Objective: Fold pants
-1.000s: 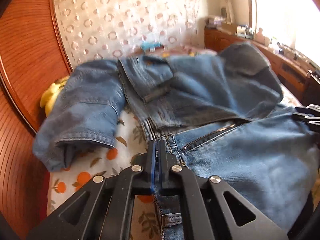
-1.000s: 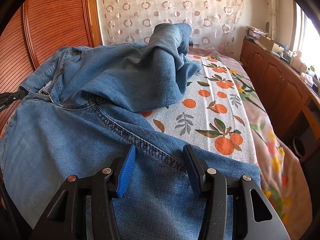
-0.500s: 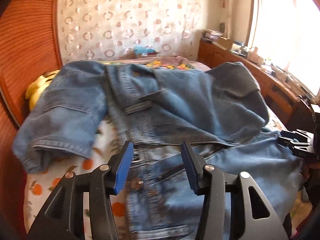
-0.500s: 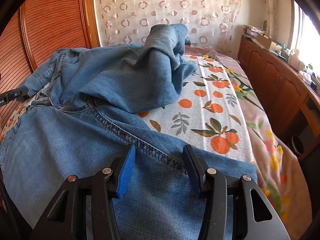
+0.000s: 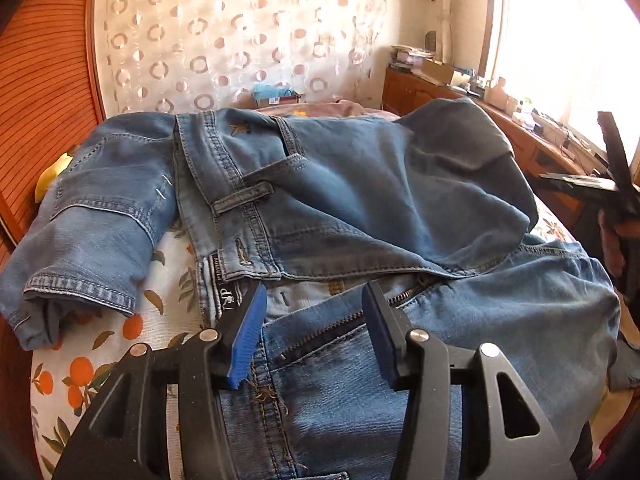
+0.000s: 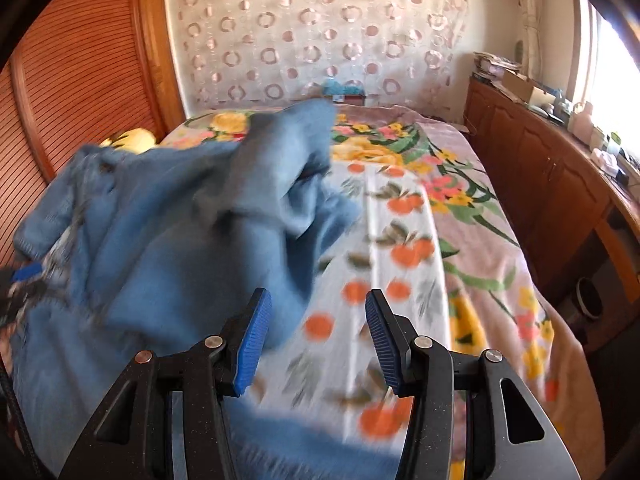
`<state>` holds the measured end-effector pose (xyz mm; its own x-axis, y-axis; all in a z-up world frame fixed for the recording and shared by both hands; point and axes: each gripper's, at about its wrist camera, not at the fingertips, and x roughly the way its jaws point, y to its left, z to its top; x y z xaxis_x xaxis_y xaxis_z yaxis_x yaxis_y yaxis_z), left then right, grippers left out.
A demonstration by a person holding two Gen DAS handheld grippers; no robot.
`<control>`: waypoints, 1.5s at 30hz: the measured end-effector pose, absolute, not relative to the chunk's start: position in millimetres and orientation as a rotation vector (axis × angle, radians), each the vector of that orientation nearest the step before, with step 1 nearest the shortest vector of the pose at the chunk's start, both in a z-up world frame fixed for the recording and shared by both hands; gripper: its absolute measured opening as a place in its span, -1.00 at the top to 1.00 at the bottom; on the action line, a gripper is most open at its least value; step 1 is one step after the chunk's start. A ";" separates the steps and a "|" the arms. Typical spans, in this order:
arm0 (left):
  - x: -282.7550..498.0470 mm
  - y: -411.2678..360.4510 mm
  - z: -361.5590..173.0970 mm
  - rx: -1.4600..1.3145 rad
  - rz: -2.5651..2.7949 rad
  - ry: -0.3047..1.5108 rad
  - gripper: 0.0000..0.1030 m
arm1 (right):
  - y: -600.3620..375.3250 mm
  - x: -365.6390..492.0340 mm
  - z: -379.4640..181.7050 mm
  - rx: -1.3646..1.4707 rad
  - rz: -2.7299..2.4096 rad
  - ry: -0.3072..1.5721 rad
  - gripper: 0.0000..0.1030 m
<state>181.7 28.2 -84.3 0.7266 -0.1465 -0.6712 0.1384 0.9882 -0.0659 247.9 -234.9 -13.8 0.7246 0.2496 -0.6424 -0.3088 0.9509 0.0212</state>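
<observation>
Bedroom with a ring-patterned curtain (image 6: 320,40) at the far wall, a slatted wooden panel (image 5: 48,80) to the left of the jaws and a wooden sideboard (image 6: 540,168) to their right. Ahead of both grippers lies a bed covered by a fruit-and-flower printed sheet (image 6: 400,220). Blue denim pants (image 5: 360,208) are spread and partly doubled over on it, one cuffed leg (image 5: 88,240) ahead and left of the left jaws, the open zipper (image 5: 340,328) directly between and beyond them. Left gripper (image 5: 314,336): jaws apart above the fly, clamping nothing. Right gripper (image 6: 318,340): jaws apart over the sheet, nothing between them, the blurred pants to their left. Small yellow object (image 6: 132,138) beyond the pants.
</observation>
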 end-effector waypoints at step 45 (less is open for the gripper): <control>182.9 36.7 -81.2 -0.019 -0.077 0.716 0.02 | -351.6 232.6 -27.7 0.028 0.177 0.657 0.26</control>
<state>182.9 36.7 -81.2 0.7515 -0.0768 -0.6552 0.0635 0.9970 -0.0441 232.6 -351.6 -27.7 0.7774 0.1727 -0.6048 -0.1551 0.9845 0.0816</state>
